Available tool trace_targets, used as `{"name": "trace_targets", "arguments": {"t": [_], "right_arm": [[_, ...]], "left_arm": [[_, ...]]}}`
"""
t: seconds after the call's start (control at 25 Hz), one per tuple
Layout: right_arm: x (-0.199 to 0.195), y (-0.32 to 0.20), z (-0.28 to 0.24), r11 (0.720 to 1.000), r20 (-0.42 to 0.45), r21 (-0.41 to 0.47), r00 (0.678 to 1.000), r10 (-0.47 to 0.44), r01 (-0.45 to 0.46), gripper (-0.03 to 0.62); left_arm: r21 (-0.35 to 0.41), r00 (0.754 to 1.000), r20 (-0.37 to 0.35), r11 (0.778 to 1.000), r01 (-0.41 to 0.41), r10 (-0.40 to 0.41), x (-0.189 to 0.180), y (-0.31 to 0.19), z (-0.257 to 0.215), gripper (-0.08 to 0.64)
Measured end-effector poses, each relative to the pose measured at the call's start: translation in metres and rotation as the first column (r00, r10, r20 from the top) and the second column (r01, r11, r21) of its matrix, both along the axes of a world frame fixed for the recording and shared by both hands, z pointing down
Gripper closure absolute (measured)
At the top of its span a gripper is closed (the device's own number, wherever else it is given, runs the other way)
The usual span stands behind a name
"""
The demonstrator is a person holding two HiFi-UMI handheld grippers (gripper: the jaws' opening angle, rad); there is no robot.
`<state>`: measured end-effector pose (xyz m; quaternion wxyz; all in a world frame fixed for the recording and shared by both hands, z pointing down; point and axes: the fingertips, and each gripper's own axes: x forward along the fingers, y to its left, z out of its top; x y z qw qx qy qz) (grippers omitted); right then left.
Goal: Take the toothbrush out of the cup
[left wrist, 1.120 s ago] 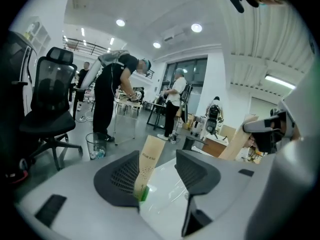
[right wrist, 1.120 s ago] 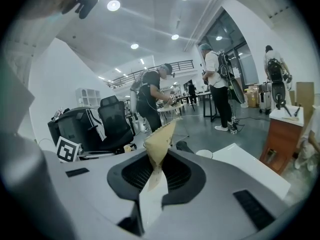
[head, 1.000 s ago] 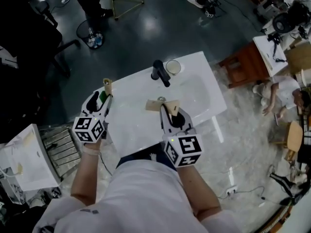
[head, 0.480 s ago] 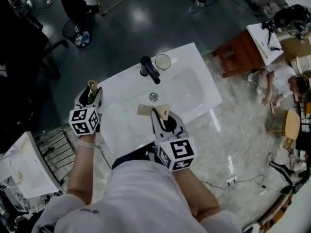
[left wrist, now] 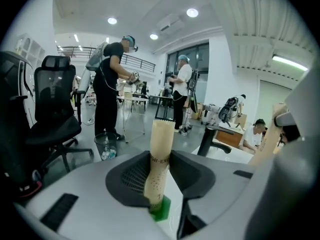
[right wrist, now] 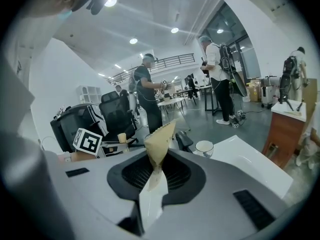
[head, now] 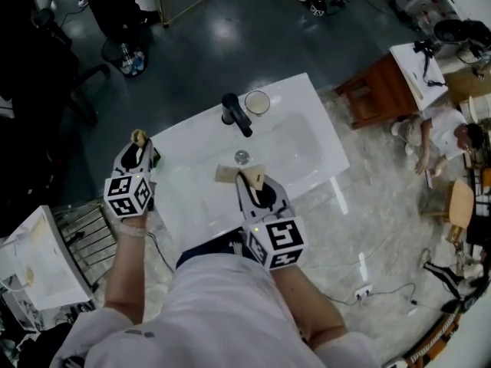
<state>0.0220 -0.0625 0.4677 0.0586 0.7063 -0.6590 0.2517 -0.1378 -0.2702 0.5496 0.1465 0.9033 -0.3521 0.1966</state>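
My left gripper (head: 139, 144) hangs over the left edge of the white basin (head: 307, 148). Its jaws have just been closing, and they now press on an upright tan paper sleeve (left wrist: 159, 164) with a green end (left wrist: 160, 209). Over the basin's near side, my right gripper (head: 250, 177) is shut on a creased tan paper packet (right wrist: 159, 151), also seen from above as the packet (head: 230, 174). A white cup (head: 257, 102) stands at the basin's far rim beside the black tap (head: 235, 113), apart from both grippers. The same cup (right wrist: 204, 147) shows beyond the right jaws.
A drain (head: 242, 156) sits mid-basin. A wooden table (head: 383, 90) stands to the right and a white box (head: 38, 259) at the near left. A waste bin (head: 123, 52), a black office chair (left wrist: 55, 114) and standing people (left wrist: 111, 89) lie beyond the basin.
The left gripper has shifted slightly left and down, and its jaws have drawn in onto the paper sleeve. The right gripper still holds its packet in the same place.
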Motion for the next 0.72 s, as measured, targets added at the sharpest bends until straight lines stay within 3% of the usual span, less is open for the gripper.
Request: {"name": "trace_targets", "arguments": {"t": [0.28,0.72], "right_arm": [[-0.005,-0.007,-0.009,0.999,-0.011,0.017,0.999,-0.04,0.041,0.534],[-0.02,-0.03,-0.035,0.987,-0.041,0.058,0.988,-0.146,0.148,0.534]], "left_arm": [[0.015,0.995,-0.078,0.998,0.068,-0.066,-0.019,0.004,-0.035,0.433],[0.051,0.958,-0.235,0.982,0.183,-0.166,-0.057,0.013,-0.109,0.446]]}}
